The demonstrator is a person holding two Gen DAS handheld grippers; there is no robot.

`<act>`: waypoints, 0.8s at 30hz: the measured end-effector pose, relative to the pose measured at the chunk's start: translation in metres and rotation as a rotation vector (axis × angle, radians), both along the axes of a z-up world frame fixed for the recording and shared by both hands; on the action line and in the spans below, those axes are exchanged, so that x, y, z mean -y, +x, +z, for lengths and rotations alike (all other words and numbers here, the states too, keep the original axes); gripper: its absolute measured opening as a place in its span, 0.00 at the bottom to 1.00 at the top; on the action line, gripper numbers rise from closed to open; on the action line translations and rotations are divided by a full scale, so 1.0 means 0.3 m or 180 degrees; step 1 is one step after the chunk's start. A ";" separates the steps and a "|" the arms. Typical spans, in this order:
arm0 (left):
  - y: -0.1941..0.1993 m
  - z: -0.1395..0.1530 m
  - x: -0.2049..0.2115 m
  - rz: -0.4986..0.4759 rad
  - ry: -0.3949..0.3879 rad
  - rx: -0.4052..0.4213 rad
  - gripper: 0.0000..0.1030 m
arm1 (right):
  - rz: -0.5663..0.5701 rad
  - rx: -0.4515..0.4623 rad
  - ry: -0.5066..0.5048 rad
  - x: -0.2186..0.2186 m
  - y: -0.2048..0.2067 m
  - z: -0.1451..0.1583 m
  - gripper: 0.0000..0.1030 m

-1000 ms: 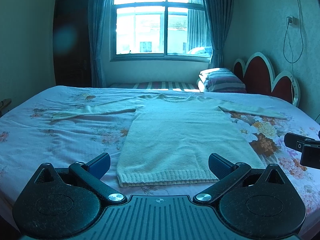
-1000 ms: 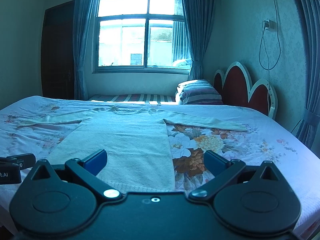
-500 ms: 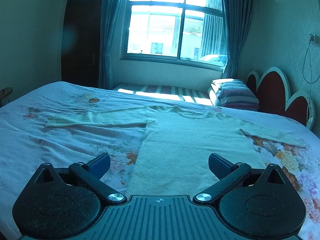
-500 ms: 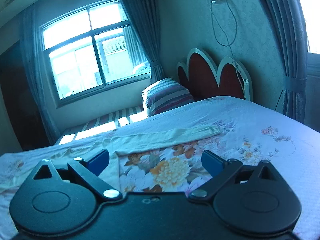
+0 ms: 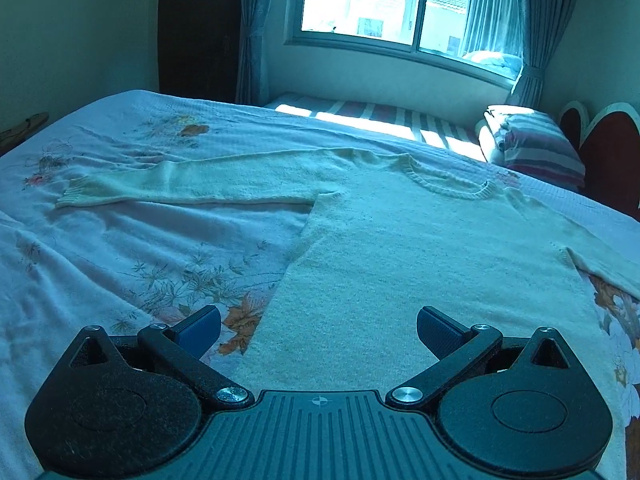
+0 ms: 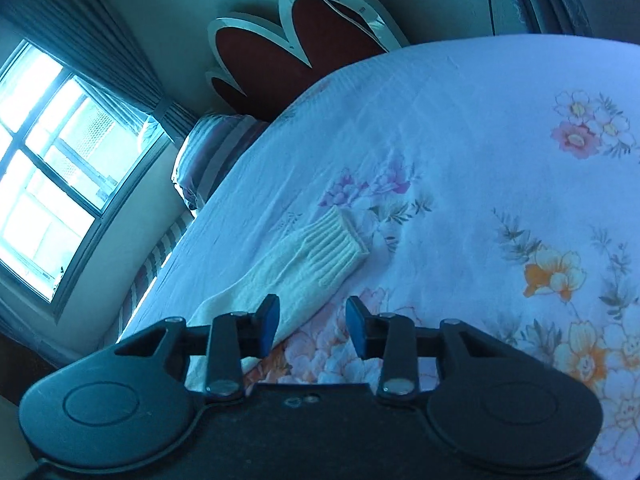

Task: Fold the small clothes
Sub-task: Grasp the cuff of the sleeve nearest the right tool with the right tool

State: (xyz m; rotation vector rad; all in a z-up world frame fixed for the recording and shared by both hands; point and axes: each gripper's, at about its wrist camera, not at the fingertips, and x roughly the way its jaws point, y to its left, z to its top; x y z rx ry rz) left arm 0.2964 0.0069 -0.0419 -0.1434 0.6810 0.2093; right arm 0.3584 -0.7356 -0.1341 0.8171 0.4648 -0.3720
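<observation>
A cream knitted sweater [image 5: 420,248] lies flat on the bed, front up, both sleeves spread out to the sides. Its left sleeve [image 5: 180,186] stretches toward the bed's left side. My left gripper [image 5: 318,328] is open and empty, hovering over the sweater's lower left body. In the right wrist view the sweater's right sleeve cuff [image 6: 328,250] lies on the flowered sheet. My right gripper [image 6: 312,326] is partly closed but still open and empty, just short of that cuff, with its left finger over the sleeve.
The bed [image 5: 100,240] has a pale flowered sheet [image 6: 500,184]. A striped pillow [image 5: 536,148] and a red scalloped headboard [image 6: 296,44] are at the head. A window [image 5: 404,4] with curtains is behind the bed.
My left gripper moved forward and lower over the sweater's body. My right gripper swung right and down to the right sleeve cuff, tilted, and its jaws narrowed.
</observation>
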 end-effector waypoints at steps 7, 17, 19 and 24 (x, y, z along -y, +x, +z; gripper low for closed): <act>0.077 -0.030 0.009 0.0032 0.0040 -0.0173 1.00 | -0.0036 0.0136 0.0155 0.046 0.077 -0.061 0.29; 0.116 -0.040 -0.067 0.0017 0.0001 -0.0147 1.00 | -0.0110 0.0147 0.0001 0.041 0.084 -0.038 0.24; 0.128 -0.052 -0.093 -0.0014 -0.0020 -0.0146 1.00 | -0.0011 0.0240 0.0139 0.027 0.086 -0.034 0.29; 0.172 -0.076 -0.135 -0.0161 -0.0036 -0.0195 1.00 | 0.0103 0.0353 0.0371 -0.016 0.102 -0.049 0.28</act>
